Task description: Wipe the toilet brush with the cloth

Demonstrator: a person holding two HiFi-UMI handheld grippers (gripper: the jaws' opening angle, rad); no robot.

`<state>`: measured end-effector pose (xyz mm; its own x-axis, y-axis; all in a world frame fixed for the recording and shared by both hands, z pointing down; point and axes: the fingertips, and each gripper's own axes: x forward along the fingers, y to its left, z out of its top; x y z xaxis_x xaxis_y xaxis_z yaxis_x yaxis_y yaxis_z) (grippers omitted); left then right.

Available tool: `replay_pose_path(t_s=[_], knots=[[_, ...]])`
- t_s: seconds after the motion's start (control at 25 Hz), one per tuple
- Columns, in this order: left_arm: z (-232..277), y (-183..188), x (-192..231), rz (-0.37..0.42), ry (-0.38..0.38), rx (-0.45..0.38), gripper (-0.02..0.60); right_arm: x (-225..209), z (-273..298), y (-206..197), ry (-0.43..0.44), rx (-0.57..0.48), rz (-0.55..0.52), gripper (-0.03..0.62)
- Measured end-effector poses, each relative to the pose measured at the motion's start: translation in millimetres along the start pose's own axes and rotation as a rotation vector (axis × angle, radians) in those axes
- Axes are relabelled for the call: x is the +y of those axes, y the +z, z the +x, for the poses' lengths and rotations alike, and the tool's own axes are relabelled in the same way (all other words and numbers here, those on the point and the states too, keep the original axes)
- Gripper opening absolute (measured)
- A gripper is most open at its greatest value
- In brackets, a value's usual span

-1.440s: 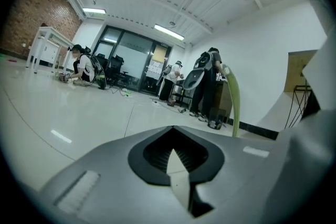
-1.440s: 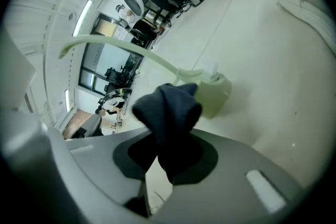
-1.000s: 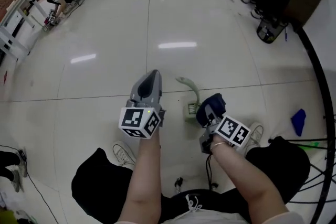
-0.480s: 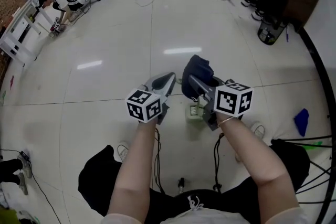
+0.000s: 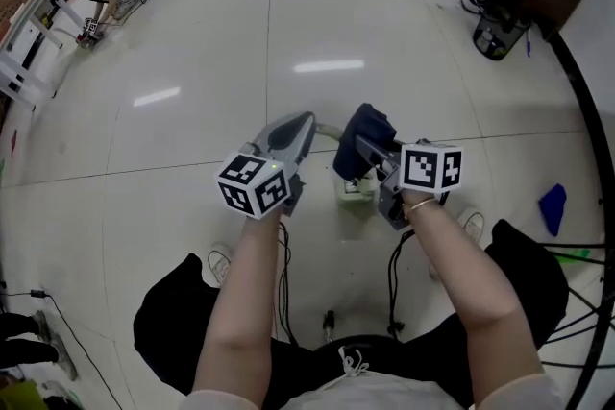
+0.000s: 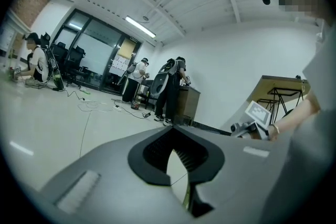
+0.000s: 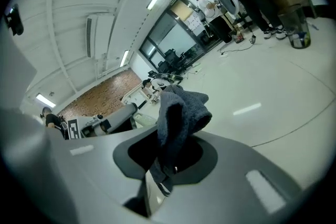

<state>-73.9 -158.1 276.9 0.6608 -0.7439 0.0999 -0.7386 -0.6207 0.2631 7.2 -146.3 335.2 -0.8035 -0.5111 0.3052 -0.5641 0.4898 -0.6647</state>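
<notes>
The left gripper's (image 5: 304, 124) jaws stood almost together, with a pale green sliver of the toilet brush (image 5: 352, 188) handle in the narrow slit between them. The brush's head sat on the tiled floor (image 5: 192, 62) between the two grippers, at the left gripper's 4 o'clock. The right gripper (image 5: 369, 152) was clamped on a dark blue-grey cloth (image 5: 365, 130), bunched at the brush head's 12 o'clock.

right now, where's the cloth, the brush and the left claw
cloth (image 7: 181, 107), right gripper view, the bunched upper fold
brush (image 5: 354, 190), head view, its pale lower end
left claw (image 5: 306, 122), head view, the grey tip
</notes>
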Motion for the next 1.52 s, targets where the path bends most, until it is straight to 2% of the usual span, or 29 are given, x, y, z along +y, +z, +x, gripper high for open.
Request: replay_pose_path(t_s=[0.2, 0.4, 0.76, 0.84, 1.0, 1.08, 1.2, 1.36, 1.44, 1.52], knots=[[-1.0, 2.2, -0.2, -0.025, -0.004, -0.027, 0.007, -51.2, -4.9, -38.1, -0.087, 0.054, 0.080, 0.064], [1.8, 1.8, -1.7, 0.012, 0.010, -0.039, 0.006, -101.2, 0.0, -83.6, -0.138, 0.089, 0.191, 0.063], [1.6, 3.5, -2.5, -0.024, -0.006, -0.055, 0.006, -153.7, 13.5, -149.2, -0.220, 0.153, 0.310, 0.063], [1.2, 1.0, -2.8, -0.014, -0.008, -0.052, 0.006, -163.5, 17.4, -163.7, -0.249, 0.145, 0.342, 0.063], [3.0, -0.9, -3.7, 0.010, -0.007, -0.051, 0.006, -174.2, 17.5, -175.6, -0.297, 0.047, 0.445, 0.064], [3.9, -0.6, -5.1, -0.004, -0.007, -0.061, 0.006, -169.2, 9.3, -177.3, -0.330, 0.018, 0.455, 0.064], [2.3, 0.0, -8.5, -0.019, -0.004, -0.077, 0.006, -132.9, 3.7, -188.3, -0.327, 0.061, 0.364, 0.064], [0.9, 1.7, -10.9, -0.019, -0.004, -0.074, 0.006, -59.3, 27.0, -191.2, -0.190, 0.166, 0.243, 0.063], [1.1, 1.3, -11.9, -0.016, -0.002, -0.067, 0.006, -27.0, 39.4, -165.3, -0.122, 0.146, 0.176, 0.064], [2.5, 1.7, -14.4, -0.009, -0.005, -0.058, 0.006, 2.8, 47.7, -128.1, -0.081, 0.114, 0.040, 0.064]])
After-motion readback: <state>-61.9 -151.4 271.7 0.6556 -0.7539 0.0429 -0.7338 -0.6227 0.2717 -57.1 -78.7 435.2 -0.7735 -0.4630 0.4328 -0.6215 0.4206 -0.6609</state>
